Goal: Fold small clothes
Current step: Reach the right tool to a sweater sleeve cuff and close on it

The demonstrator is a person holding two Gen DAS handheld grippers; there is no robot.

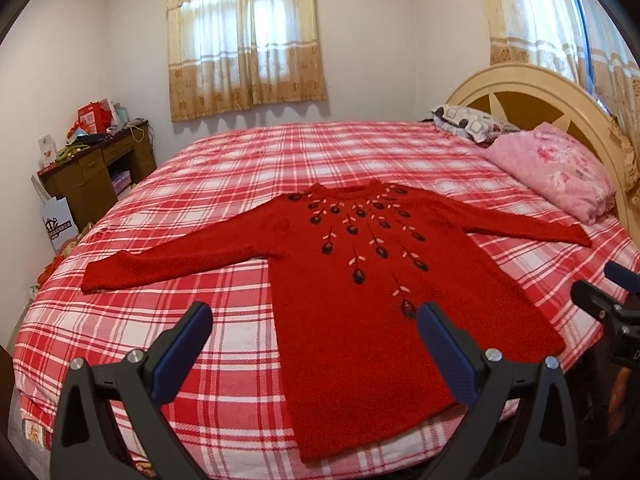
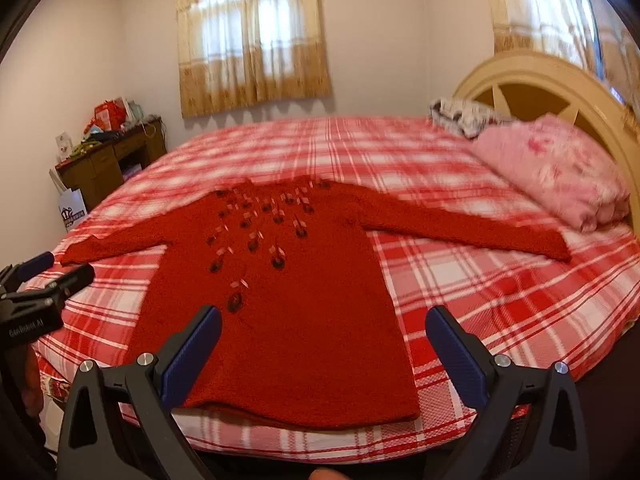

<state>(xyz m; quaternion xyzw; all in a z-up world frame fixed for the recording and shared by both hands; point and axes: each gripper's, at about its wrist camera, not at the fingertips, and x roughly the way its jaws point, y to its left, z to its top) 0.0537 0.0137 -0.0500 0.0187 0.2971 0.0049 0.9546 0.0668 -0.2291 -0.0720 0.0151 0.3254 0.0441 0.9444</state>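
Note:
A red knitted sweater [image 1: 340, 280] with dark flower embroidery below the collar lies flat, front up, on the plaid bed, both sleeves spread out sideways; it also shows in the right wrist view [image 2: 288, 320]. Its hem is nearest me. My left gripper [image 1: 314, 316] is open and empty, held above the bed over the hem's left part. My right gripper [image 2: 323, 320] is open and empty, held above the hem's right part. The right gripper shows at the right edge of the left wrist view [image 1: 604, 292], and the left gripper at the left edge of the right wrist view [image 2: 48, 268].
The bed [image 1: 224, 184] has a red and white plaid cover. A pink pillow [image 1: 556, 168] and a patterned pillow [image 1: 468, 122] lie against the cream headboard [image 1: 536, 92] on the right. A cluttered wooden desk [image 1: 96, 164] stands at the far left by the wall.

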